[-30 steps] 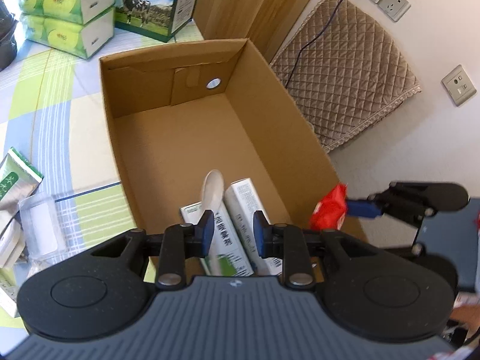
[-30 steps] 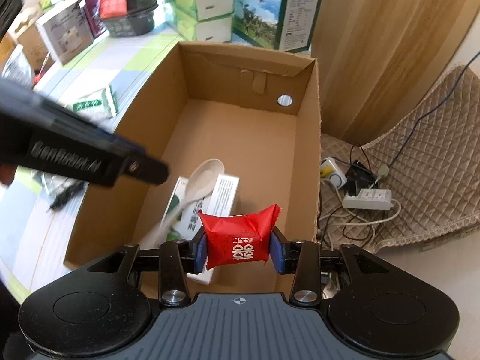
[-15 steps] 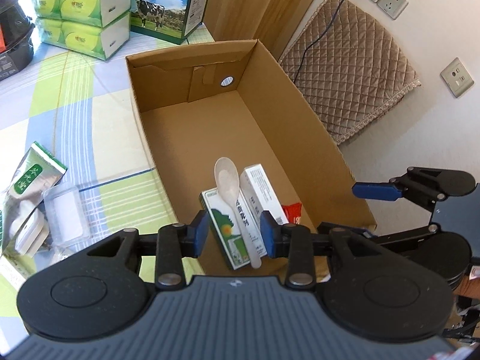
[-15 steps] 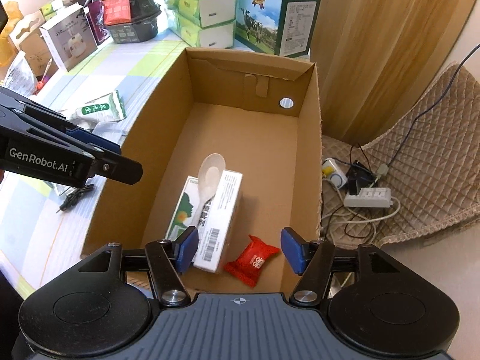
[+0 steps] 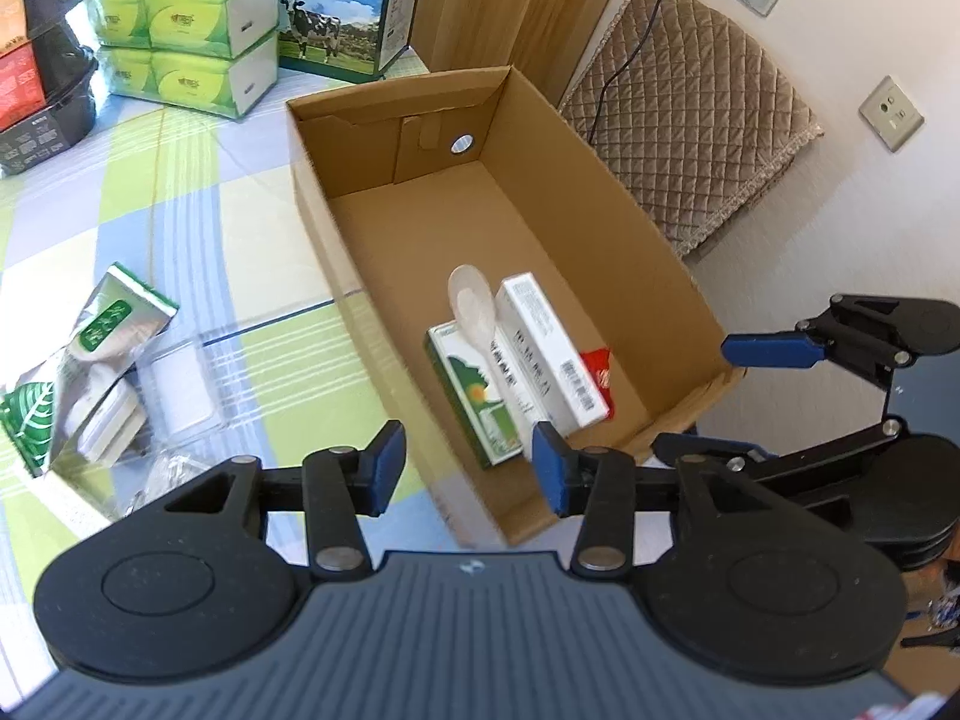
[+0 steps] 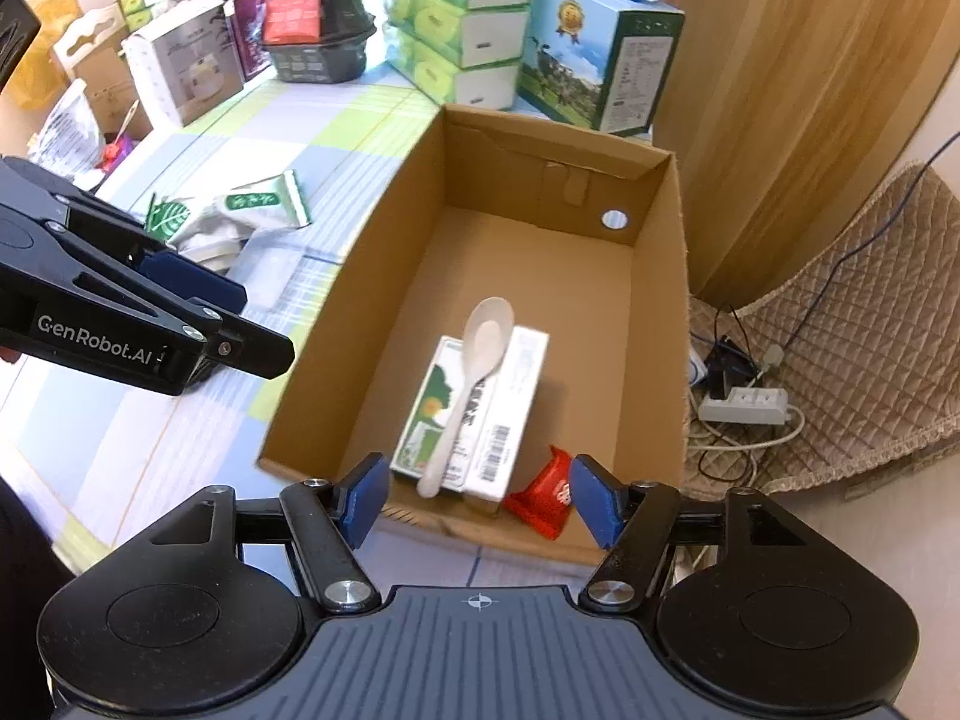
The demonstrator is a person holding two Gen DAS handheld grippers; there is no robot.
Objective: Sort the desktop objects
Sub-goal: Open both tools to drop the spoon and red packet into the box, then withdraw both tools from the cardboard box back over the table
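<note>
An open cardboard box (image 5: pixel 624 222) (image 6: pixel 675 300) stands on the checked tablecloth. Inside lie a green-and-white carton (image 5: pixel 474 402) (image 6: pixel 432 402), a white carton (image 5: pixel 549 354) (image 6: pixel 510 396), a pale spoon (image 5: pixel 474 306) (image 6: pixel 480 360) across them and a red packet (image 5: pixel 597 366) (image 6: pixel 543 495). My left gripper (image 5: pixel 468 468) is open and empty above the box's near left corner. My right gripper (image 6: pixel 480 501) is open and empty over the box's near end, the red packet just past its right finger. Silver-green pouches (image 5: pixel 102 336) (image 6: pixel 252 210) lie on the cloth left of the box.
A clear plastic case (image 5: pixel 180 384) lies by the pouches. Tissue packs (image 5: pixel 186 18) (image 6: pixel 468 30) and a milk carton box (image 5: pixel 348 6) (image 6: pixel 600 66) stand behind the box, with more boxes (image 6: pixel 186 66) at far left. A quilted cushion (image 5: pixel 690 120) and a power strip (image 6: pixel 744 405) lie right of it.
My right gripper opened and dropped the red packet into the box, then drew back. My left gripper pulled back and up from the box and opened wider.
</note>
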